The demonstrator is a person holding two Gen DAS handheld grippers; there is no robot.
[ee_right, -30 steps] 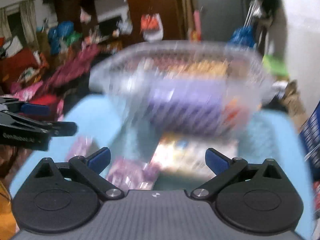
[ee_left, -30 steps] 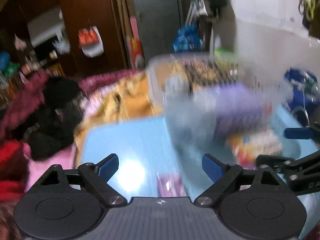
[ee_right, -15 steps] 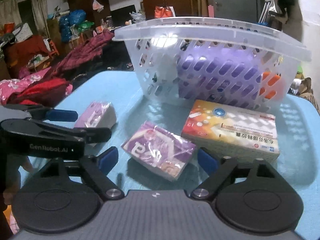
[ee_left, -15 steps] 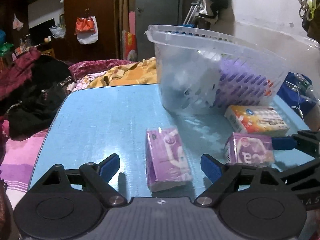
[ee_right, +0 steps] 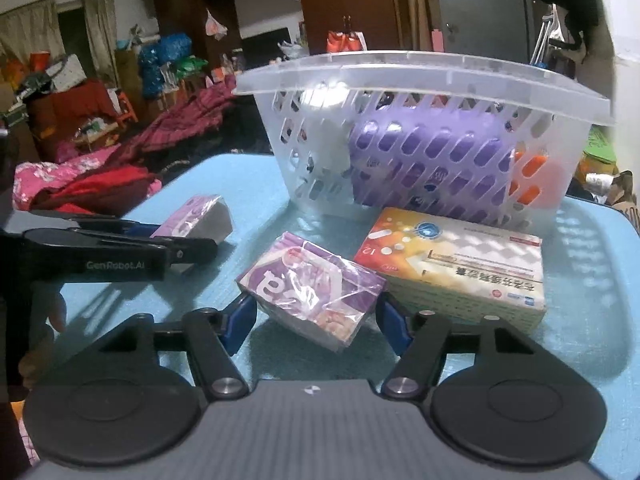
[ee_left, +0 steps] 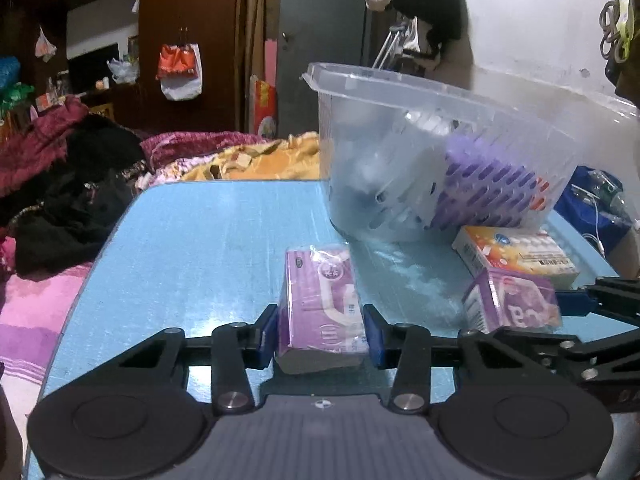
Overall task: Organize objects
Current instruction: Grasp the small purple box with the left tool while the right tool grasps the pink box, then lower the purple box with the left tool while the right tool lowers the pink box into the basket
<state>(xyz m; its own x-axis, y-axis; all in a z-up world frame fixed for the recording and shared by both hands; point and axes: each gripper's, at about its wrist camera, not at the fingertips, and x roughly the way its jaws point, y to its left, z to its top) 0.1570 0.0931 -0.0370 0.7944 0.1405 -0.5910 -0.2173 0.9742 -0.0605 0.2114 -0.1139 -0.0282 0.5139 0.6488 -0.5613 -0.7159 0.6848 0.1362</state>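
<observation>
A: Where do the two purple packs sit?

B: Both lie on the blue counter [ee_left: 192,240], in front of the clear slotted basket [ee_right: 420,136]. In the left wrist view, the left tissue pack [ee_left: 322,304] lies lengthwise at about 12 o'clock from the left gripper [ee_left: 322,334]. Its jaws are closed on the near end of that pack, blue pads pressed against both long sides.

A: And the other hand?

B: The right gripper [ee_right: 316,322] straddles the second tissue pack [ee_right: 310,290], which lies skewed, one corner towards the camera. Its jaws stand one on each side. The left pad looks to be touching the wrap; on the right I can't tell whether it touches. So I can't call it a grip.

A: How should these packs handle?

B: Light and soft, I'd judge: paper tissues in glossy film. They will squash under the pads, and the film looks slippery, so a squeeze across the narrow width near the middle seems safer than at an end. The skewed pack may twist as the jaws close.

A: Anything close by to mind?

B: The orange-and-white medicine box [ee_right: 456,264] sits at about 1 o'clock from the right gripper, just beside the second pack. The basket already holds purple and orange items, so a drop over its rim looks like the next call.
</observation>
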